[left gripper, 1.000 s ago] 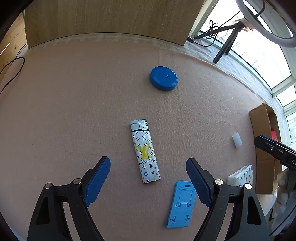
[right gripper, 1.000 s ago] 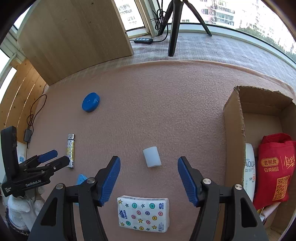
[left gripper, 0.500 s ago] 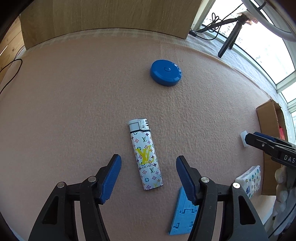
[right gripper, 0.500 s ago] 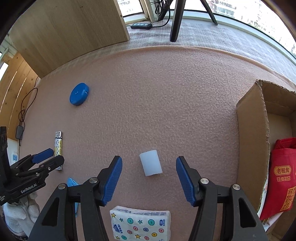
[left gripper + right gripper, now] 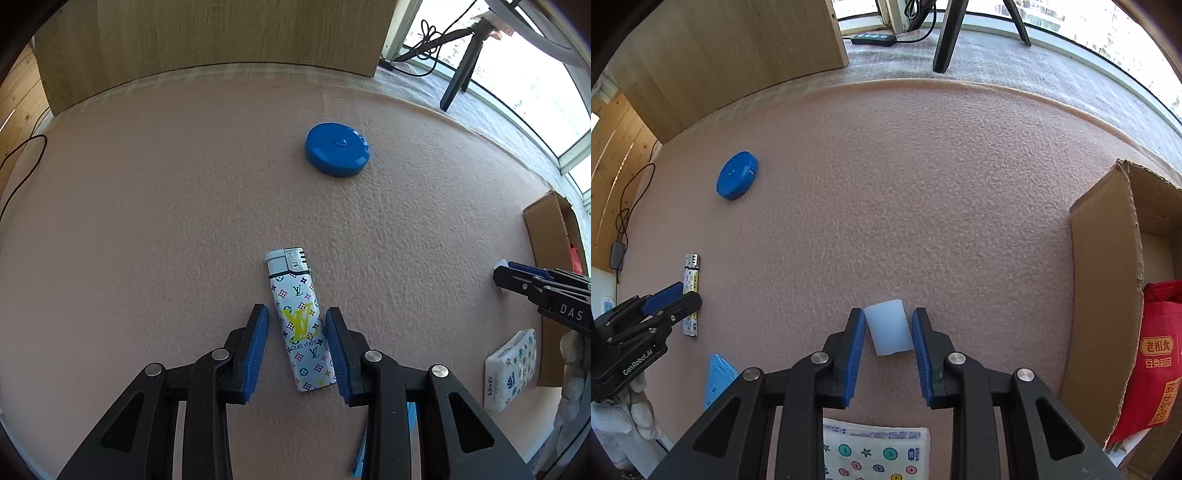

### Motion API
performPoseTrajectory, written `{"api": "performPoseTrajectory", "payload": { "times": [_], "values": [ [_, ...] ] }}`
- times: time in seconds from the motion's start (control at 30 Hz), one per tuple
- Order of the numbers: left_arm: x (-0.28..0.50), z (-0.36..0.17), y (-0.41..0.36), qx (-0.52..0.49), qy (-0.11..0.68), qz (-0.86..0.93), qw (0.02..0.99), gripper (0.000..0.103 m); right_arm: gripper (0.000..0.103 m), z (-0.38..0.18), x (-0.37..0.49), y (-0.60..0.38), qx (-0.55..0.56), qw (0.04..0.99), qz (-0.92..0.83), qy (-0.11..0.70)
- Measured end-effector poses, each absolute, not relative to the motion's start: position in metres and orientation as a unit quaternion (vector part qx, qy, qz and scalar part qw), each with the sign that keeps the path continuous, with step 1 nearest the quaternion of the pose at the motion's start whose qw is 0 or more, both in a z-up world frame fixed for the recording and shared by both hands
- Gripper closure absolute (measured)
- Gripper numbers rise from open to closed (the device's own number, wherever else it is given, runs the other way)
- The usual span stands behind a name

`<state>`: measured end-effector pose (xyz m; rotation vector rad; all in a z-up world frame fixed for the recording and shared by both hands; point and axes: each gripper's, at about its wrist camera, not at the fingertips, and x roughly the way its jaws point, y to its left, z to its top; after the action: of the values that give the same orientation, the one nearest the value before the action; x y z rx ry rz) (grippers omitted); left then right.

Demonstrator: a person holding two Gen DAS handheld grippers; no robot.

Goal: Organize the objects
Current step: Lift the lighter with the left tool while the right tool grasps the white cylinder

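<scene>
1. While both tools sit low over the pink tabletop (image 5: 923, 177), the left gripper (image 5: 297, 343) has its jaws narrowed astride the patterned lighter (image 5: 299, 325), one pad touching or nearly so.
2. Likewise, the right gripper (image 5: 888, 343) brackets the white cylinder (image 5: 888, 326), jaws narrow, not visibly clamped.
3. Both look mid-grasp; next comes closing firmly, lifting, presumably towards the cardboard box (image 5: 1108, 277).

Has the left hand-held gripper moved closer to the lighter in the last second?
Yes. The left hand-held gripper has come forward and narrowed; its fingers now sit either side of the lighter, which lies in the same place below the blue disc.
</scene>
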<state>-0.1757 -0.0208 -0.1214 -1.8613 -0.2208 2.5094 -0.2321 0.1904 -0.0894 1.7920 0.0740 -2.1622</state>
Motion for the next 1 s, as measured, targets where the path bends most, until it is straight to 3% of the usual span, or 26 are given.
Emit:
{"api": "performPoseTrajectory", "payload": {
  "times": [0.07,0.57,1.0],
  "values": [
    [-0.175,-0.121,-0.024,-0.594,-0.074,0.801,0.006,0.078,0.084,-0.089,-0.229,0.191,0.627,0.166,-0.761,0.026],
    [-0.160,-0.097,-0.024,-0.567,-0.097,0.818,0.019,0.078,0.089,-0.051,-0.211,0.221,0.597,0.183,-0.781,-0.009],
    [-0.144,-0.040,0.072,-0.532,-0.071,0.835,0.120,0.078,0.089,-0.016,-0.173,0.313,0.556,0.149,-0.813,-0.086]
  ]
}}
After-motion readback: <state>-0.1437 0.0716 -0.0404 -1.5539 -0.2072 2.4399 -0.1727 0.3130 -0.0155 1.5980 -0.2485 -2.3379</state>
